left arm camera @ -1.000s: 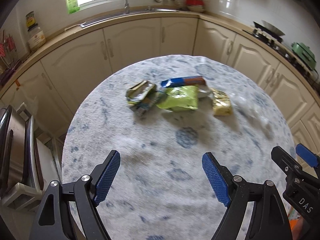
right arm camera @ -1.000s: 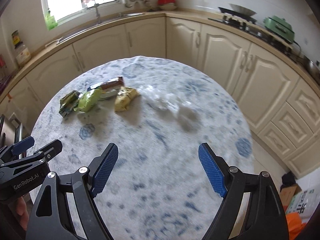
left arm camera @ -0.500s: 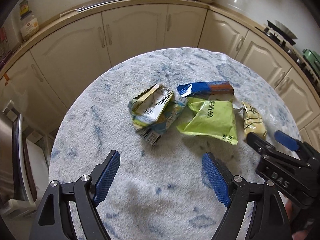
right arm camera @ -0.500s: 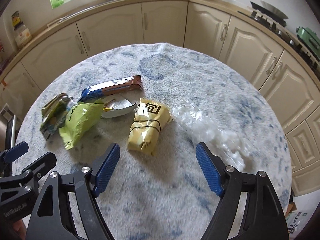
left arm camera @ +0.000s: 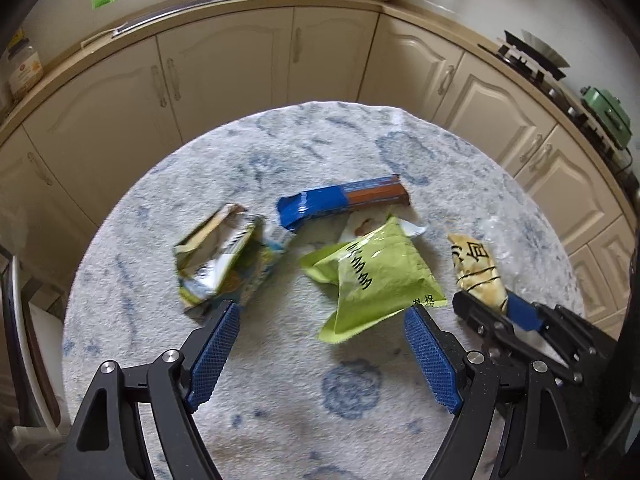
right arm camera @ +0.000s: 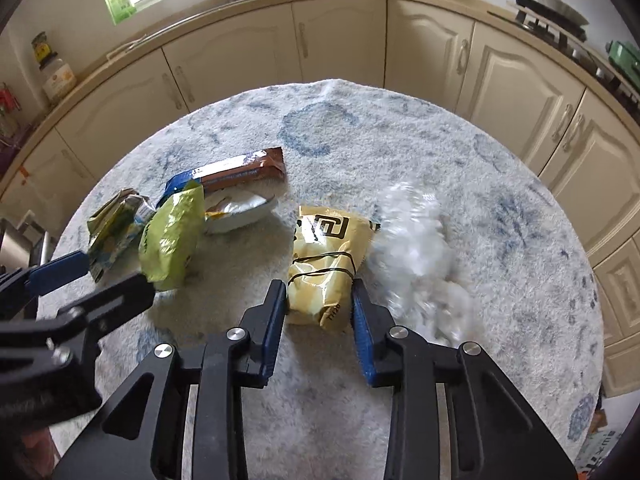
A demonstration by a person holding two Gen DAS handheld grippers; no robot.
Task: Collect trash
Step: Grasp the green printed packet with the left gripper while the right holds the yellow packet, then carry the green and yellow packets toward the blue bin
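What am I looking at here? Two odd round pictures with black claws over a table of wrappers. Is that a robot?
No robot: a person holds one pincer tool in each hand, and each picture comes from a camera on one of them. The left tool hangs open by the green bag. The right tool is closing on the yellow bag, which sits between its pads. On the round table also lie a blue-brown wrapper, a crumpled carton, a white packet and clear plastic.
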